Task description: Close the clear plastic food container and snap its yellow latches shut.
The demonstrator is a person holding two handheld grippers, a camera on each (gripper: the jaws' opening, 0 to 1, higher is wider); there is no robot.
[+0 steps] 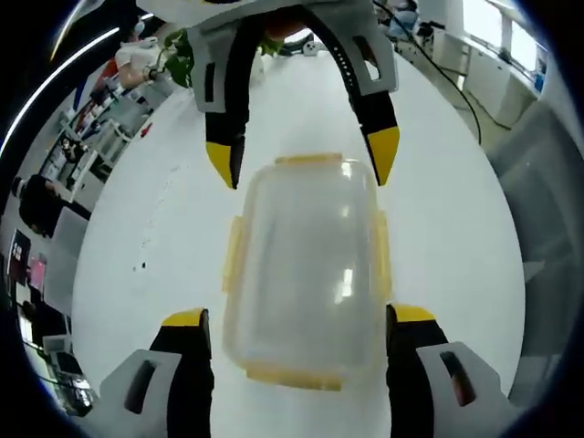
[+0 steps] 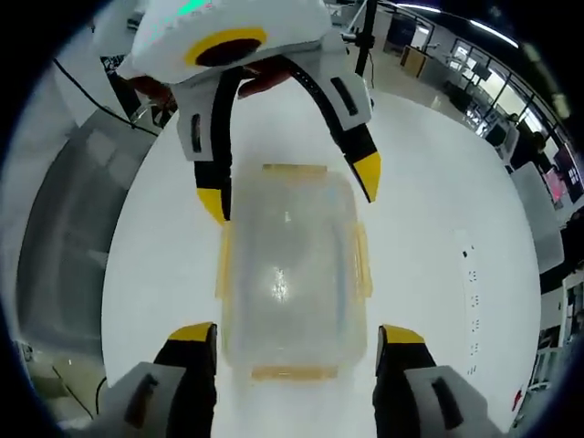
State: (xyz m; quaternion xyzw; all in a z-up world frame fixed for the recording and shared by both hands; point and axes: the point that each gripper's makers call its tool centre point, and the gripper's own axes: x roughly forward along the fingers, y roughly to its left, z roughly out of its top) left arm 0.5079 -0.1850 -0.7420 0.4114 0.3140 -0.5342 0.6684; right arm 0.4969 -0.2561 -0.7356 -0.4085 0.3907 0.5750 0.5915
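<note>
No brand, label or readable writing on the clear plastic container point(image 1: 306, 269) or on either tool. Only marks visible: a few small dark specks on the white table point(image 1: 137, 237), too small to read.

Container lies flat on the table with its lid on, long axis running away from me in both views. Yellow latches point(image 1: 233, 254) sit along all four edges: one at each short end, one on each long side. I cannot tell whether they are snapped down or merely resting.

My left gripper point(image 1: 299, 321): jaws spread wide, one yellow tip either side of the near end of the container, just beside its corners, holding nothing. Whether the tips touch the plastic I cannot tell.

My right gripper point(image 2: 297, 336): likewise spread wide, tips flanking the opposite short end of the container, nothing gripped. In the left gripper view it enters from the top, its yellow tips bracketing the far end latch; one tip lies against the far right corner.

Edges and room: table is bare white on both long sides of the container, with open surface out to the rim. Table edge curves off to the right in the left gripper view, grey floor point(image 1: 538, 182) beyond. Clutter of shelves and desks stands well apart from the work area.
</note>
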